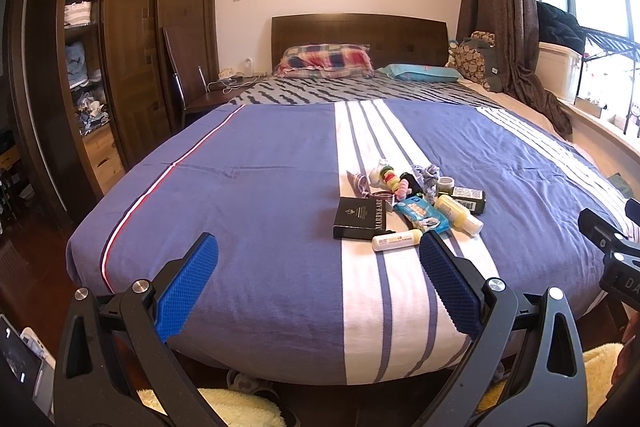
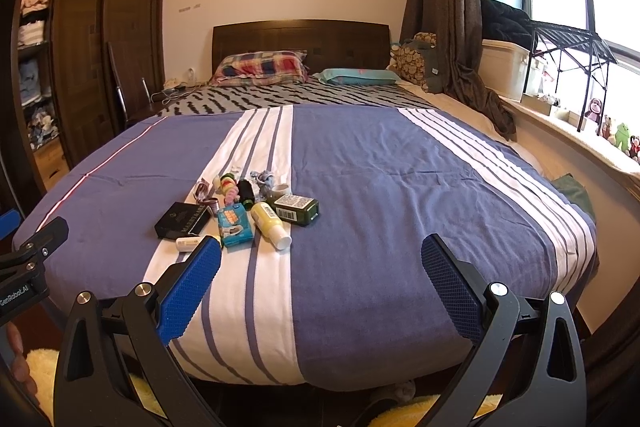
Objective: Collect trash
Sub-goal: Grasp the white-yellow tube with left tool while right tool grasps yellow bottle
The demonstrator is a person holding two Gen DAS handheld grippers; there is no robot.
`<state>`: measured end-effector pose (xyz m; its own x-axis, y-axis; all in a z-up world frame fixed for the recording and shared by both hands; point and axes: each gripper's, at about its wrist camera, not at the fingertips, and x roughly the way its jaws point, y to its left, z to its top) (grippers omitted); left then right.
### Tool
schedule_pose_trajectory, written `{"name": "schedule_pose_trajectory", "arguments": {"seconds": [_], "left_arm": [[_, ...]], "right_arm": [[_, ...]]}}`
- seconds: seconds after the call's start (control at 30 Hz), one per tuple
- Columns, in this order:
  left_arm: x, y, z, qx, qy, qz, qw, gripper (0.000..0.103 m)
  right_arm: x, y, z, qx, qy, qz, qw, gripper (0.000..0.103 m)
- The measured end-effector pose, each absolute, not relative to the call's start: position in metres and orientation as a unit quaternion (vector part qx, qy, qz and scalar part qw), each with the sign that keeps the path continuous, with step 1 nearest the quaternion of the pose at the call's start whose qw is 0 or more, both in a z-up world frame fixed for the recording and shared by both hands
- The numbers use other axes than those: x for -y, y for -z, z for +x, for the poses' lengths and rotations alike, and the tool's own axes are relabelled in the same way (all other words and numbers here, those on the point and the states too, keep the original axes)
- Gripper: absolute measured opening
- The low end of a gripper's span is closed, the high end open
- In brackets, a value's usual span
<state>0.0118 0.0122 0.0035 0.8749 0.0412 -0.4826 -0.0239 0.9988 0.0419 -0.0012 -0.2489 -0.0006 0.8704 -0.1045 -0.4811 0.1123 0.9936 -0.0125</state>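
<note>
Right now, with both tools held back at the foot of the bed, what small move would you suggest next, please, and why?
Probably ease the left tool forward toward the white tube. Both tools are open and empty, the right tool faces mostly bare blanket, and the tube is the pile's nearest piece, lying just beyond the left tool's fingertips.

Ahead of me I see a bed [image 1: 248, 195] with a plaid pillow [image 1: 326, 59] and teal pillow [image 1: 420, 71] by its headboard [image 1: 358, 33], a wardrobe [image 1: 132, 39] left, brown curtain [image 1: 500, 7] right.
</note>
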Motion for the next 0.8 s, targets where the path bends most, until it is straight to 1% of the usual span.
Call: {"name": "schedule_pose_trajectory", "arguments": {"seconds": [0.37, 0.8], "left_arm": [[-0.016, 0.023, 0.038, -0.283, -0.025, 0.025, 0.958, 0.095], [-0.009, 0.058, 0.083, -0.334, -0.011, 0.043, 0.942, 0.095]], "right_arm": [[0.253, 0.025, 0.024, -0.283, 0.05, 0.012, 0.958, 0.1], [0.251, 0.066, 0.09, -0.34, 0.021, 0.009, 0.94, 0.1]]}}
